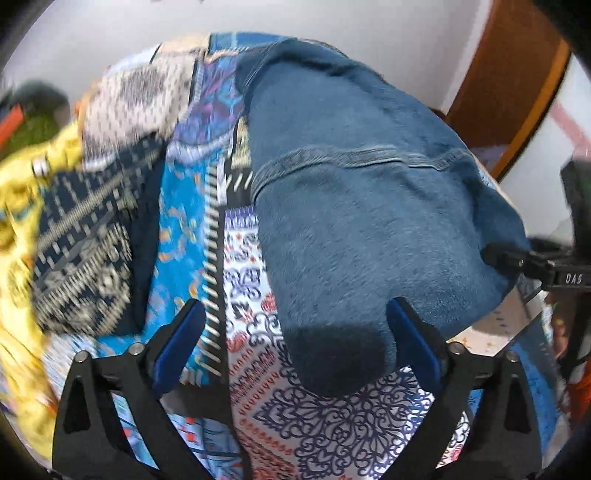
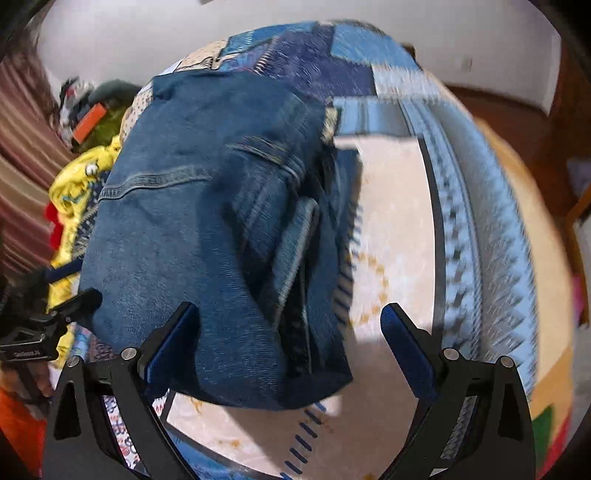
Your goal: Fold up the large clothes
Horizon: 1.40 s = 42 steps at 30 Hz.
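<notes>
On the left, a heap of crumpled yellow printed cloth (image 1: 22, 206) and a dark patterned garment (image 1: 85, 243) is seen at the bed's edge. Beside it, the folded blue denim jeans (image 1: 362, 206) are laid on the patchwork bedspread of blue, white and orange prints (image 1: 321, 428), roughly at its middle. The left gripper (image 1: 295, 332) is held spread above the near end of the denim, nothing being pinched. In the right wrist view the right gripper (image 2: 288, 332) is likewise spread, its 2 blue pads straddling the bundle's near corner, where loose layers (image 2: 295, 251) are stacked unevenly. The step in hand is judged to be squaring the fold: the offset layers should be pressed flat and aligned before any further fold is made. A white wall (image 2: 258, 33) is seen behind, and brown wooden furniture (image 1: 509, 81) on the right.
</notes>
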### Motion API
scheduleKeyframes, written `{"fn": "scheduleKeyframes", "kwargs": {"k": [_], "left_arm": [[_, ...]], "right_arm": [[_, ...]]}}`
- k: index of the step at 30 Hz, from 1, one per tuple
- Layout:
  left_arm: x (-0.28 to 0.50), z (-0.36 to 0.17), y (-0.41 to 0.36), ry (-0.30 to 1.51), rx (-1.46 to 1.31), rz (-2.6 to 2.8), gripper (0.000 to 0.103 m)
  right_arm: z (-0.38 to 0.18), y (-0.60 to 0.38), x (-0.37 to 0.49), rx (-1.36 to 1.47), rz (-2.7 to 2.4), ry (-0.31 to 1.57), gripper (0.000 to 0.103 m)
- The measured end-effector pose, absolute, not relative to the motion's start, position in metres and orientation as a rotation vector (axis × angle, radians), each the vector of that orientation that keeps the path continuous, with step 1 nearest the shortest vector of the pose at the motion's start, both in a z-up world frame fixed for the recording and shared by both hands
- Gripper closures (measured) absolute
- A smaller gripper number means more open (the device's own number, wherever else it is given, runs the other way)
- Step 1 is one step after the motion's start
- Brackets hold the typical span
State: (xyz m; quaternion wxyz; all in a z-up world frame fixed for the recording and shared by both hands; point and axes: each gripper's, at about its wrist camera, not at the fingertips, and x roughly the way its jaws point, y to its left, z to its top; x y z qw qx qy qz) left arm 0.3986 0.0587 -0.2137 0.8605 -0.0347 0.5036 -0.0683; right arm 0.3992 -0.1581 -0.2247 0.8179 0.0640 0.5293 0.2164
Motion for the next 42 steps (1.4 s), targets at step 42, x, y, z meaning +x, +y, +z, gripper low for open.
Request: {"fn": "scheduleKeyframes", "kwargs": {"k": [42], "left_arm": [[0.514,-0.244,0.082,1.215,-0.557,-0.436,0.021]], "right_arm": [[-0.259,-0.137,0.504,0.406,0.701,1.269,0.016]]}}
